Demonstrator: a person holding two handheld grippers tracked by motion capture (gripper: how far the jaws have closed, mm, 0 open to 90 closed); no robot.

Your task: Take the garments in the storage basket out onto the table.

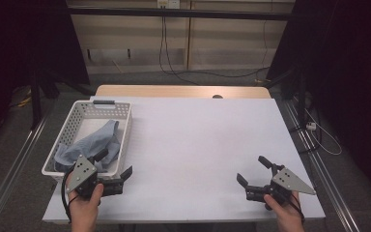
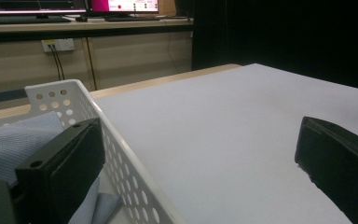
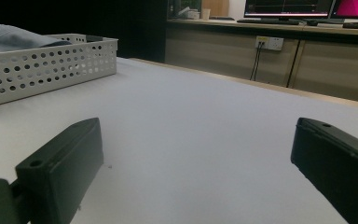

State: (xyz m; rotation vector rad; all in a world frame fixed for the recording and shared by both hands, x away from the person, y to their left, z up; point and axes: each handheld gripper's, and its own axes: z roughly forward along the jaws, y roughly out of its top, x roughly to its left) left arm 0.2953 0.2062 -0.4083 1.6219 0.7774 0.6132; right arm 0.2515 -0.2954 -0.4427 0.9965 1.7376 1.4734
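Observation:
A white perforated basket (image 1: pixel 84 112) stands at the table's left side, with a crumpled blue cloth (image 1: pixel 99 142) lying in it. My left gripper (image 1: pixel 114 163) hovers at the basket's near right corner, open. In the left gripper view, one jaw is over the cloth (image 2: pixel 18 140) inside the basket and the other is over the table, with the basket's wall (image 2: pixel 116 154) running between them untouched; the left gripper (image 2: pixel 198 135) holds nothing. My right gripper (image 1: pixel 253 170) is near the front right of the white table sheet (image 1: pixel 198 140), open and empty. The right gripper view shows the right gripper (image 3: pixel 196 135) wide apart above bare sheet, with the basket (image 3: pixel 51 65) far off.
A wooden strip (image 1: pixel 183 91) runs along the table's far edge. Beyond it are a desk front with cables (image 1: pixel 166 58) and monitors (image 3: pixel 307 7). Metal rails (image 1: pixel 314 159) flank the table on the floor. Dark curtains close both sides.

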